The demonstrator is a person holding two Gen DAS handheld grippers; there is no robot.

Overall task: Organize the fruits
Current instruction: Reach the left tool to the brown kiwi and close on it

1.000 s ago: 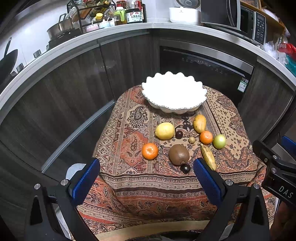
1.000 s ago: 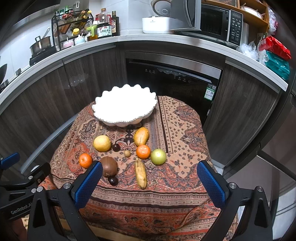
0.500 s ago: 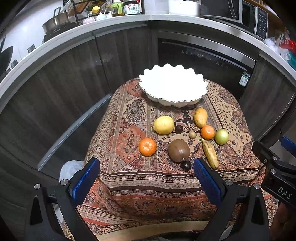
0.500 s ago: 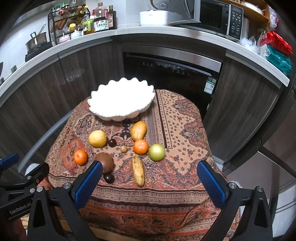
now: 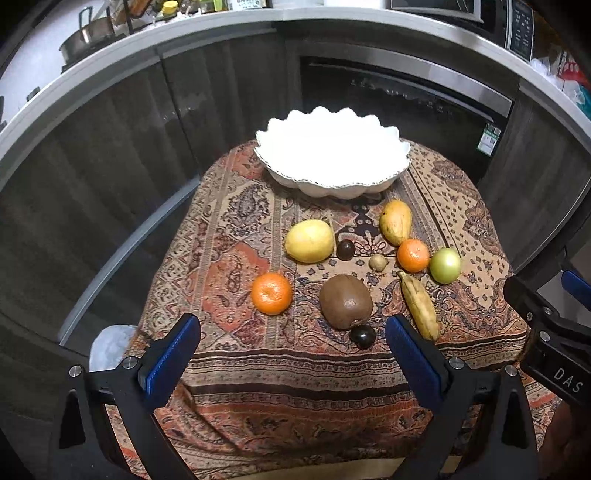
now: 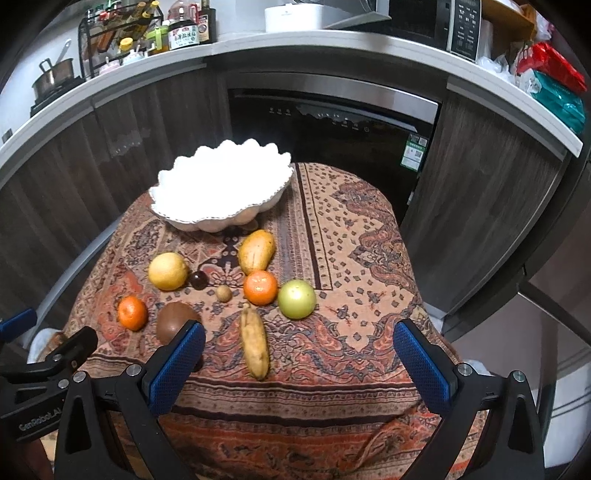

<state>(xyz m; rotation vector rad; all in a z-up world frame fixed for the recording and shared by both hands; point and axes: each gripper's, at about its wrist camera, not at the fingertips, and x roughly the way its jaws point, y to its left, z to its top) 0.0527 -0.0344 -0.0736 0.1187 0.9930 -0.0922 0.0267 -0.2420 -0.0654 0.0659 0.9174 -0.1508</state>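
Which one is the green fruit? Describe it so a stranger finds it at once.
Start at the white scalloped bowl at the far end of the patterned tablecloth. Nearer than it lies a cluster of fruit; the green fruit sits at its right edge, touching an orange. It is the only green piece, round and smooth.

A home kitchen. A pale worktop (image 6: 332,46) curves along the far side over dark wood cabinets (image 6: 476,177) and a built-in dishwasher (image 6: 332,125). On it, far left, stand a pot (image 6: 51,79) and a rack of sauce bottles (image 6: 147,29); a rice cooker (image 6: 295,16) and a microwave (image 6: 436,22) sit further right. Near, a small table under a patterned cloth (image 6: 351,240) carries fruit and a white bowl (image 6: 221,184)
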